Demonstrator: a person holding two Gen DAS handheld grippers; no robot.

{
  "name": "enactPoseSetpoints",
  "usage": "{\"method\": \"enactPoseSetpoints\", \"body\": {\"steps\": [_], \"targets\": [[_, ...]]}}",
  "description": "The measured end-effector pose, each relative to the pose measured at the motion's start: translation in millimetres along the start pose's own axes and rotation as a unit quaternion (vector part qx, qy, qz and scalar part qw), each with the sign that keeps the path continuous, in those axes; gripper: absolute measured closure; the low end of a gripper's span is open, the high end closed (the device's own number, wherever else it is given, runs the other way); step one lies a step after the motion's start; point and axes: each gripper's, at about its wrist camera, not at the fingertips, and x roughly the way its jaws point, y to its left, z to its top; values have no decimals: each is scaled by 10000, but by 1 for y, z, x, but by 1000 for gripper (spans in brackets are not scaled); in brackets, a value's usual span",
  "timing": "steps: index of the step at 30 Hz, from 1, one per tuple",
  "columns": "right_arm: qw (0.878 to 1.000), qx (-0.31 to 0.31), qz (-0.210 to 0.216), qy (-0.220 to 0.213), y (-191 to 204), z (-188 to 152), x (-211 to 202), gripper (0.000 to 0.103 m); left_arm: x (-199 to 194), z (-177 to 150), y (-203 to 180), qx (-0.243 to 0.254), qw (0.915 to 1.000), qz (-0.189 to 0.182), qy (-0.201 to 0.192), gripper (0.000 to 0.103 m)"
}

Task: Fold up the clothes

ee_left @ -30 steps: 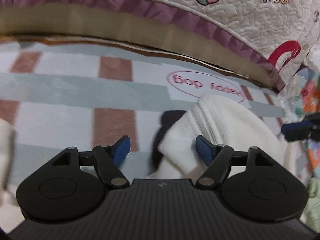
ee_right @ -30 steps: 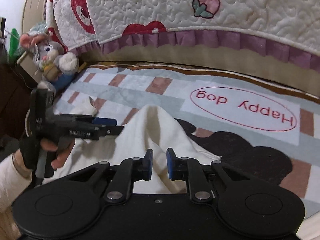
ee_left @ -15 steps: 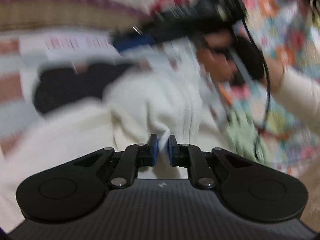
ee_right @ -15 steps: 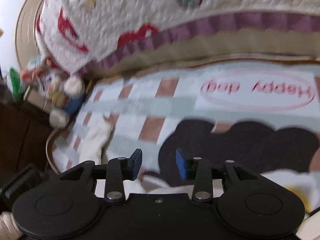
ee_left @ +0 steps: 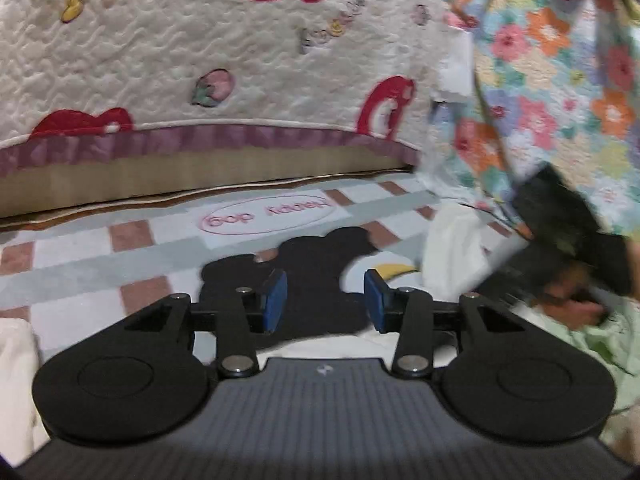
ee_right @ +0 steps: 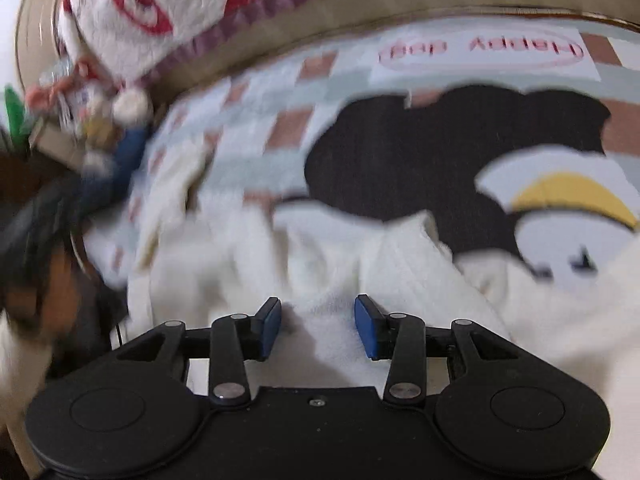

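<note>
A cream fleece garment [ee_right: 332, 264] lies crumpled on the checked rug [ee_right: 280, 92], reaching under my right gripper [ee_right: 318, 326]. That gripper is open, its blue pads [ee_right: 270, 326] standing apart just above the fleece with nothing pinched. In the left wrist view my left gripper [ee_left: 325, 303] is open too, over the rug's black dog print [ee_left: 312, 264]. A strip of the garment [ee_left: 328, 346] shows below its fingers, and a raised white fold [ee_left: 452, 256] sits to the right beside a blurred gloved hand [ee_left: 568, 264].
A quilted bedspread with red prints [ee_left: 200, 60] hangs along the far side. A floral quilt [ee_left: 552, 80] and pale green cloth [ee_left: 600, 344] lie on the right. A stuffed toy [ee_right: 92, 116] sits at the rug's left edge, near a blurred hand [ee_right: 40, 264].
My left gripper shut on the white garment half a second ago and has since opened and let go. My right gripper, shut on the garment a second ago, has opened and dropped closer to it.
</note>
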Motion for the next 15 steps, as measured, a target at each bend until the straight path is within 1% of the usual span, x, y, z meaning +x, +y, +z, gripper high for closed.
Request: {"method": "enactPoseSetpoints", "body": {"steps": [2,3,5,8,9,10,11,13,15], "targets": [[9994,-56,-195,275,3,-18,0,56,11,-9,3,-72,9996,-191,208,63],[9988,-63,-278,398,4,-28,2,55,17,-15,3,-99,9990,-305,310,61],[9971,-52,-430,628,5,-46,7,54,31,-24,-2,23,9967,-500,640,60],[9972,354,-364,553,-5,-56,10,53,46,-36,-21,590,9935,-425,882,59],[9970,457,-367,510,-7,-57,9,53,49,-39,-27,807,9918,-359,928,55],[9966,474,-512,429,-8,-55,6,53,50,-41,-31,970,9900,-339,967,50],[9960,491,-658,348,-9,-52,3,52,51,-43,-35,1107,9882,-345,1002,47],[9939,524,-948,185,-11,-48,-3,52,54,-46,-40,1315,9843,-383,1114,34],[9908,557,-1237,22,-13,-43,-9,52,60,-48,-40,1341,9821,-352,1276,34]]}}
